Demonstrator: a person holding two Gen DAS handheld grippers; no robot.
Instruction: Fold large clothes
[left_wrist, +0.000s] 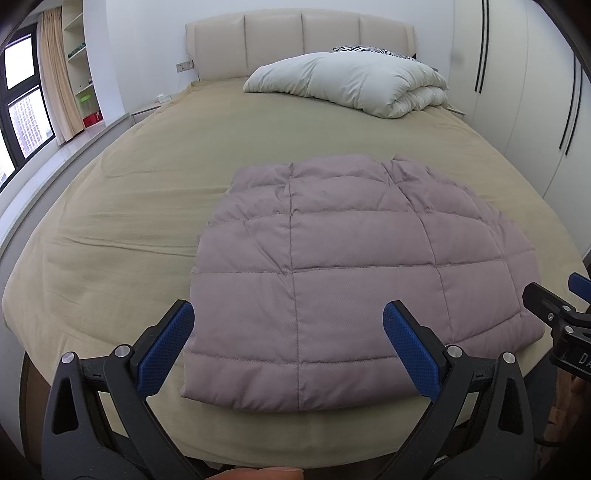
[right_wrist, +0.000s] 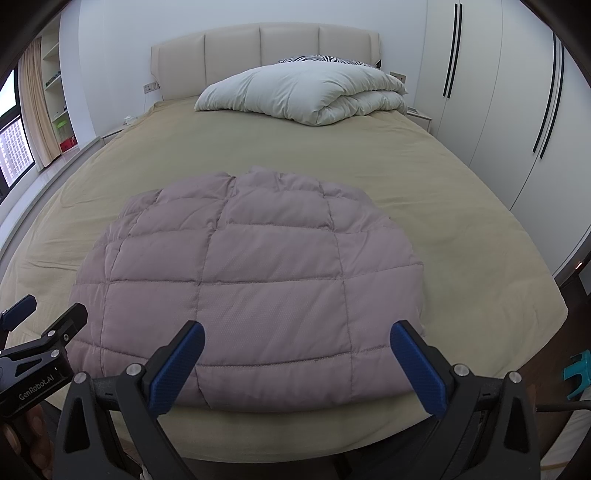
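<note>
A mauve quilted down garment (left_wrist: 354, 273) lies folded into a thick rectangle on the tan bed cover (left_wrist: 129, 206), near the foot edge. It also shows in the right wrist view (right_wrist: 251, 280). My left gripper (left_wrist: 288, 314) is open and empty, held above the garment's near left part. My right gripper (right_wrist: 297, 334) is open and empty, held above the garment's near right part. The right gripper shows at the right edge of the left wrist view (left_wrist: 554, 299). The left gripper shows at the left edge of the right wrist view (right_wrist: 44, 314).
A folded white duvet (left_wrist: 351, 83) and a zebra-print pillow (left_wrist: 373, 50) lie at the cream headboard (left_wrist: 299, 40). White wardrobes (right_wrist: 498, 92) line the right side. A window ledge (left_wrist: 55, 162), curtain and shelves are at the left. A teal object (right_wrist: 578, 373) sits at lower right.
</note>
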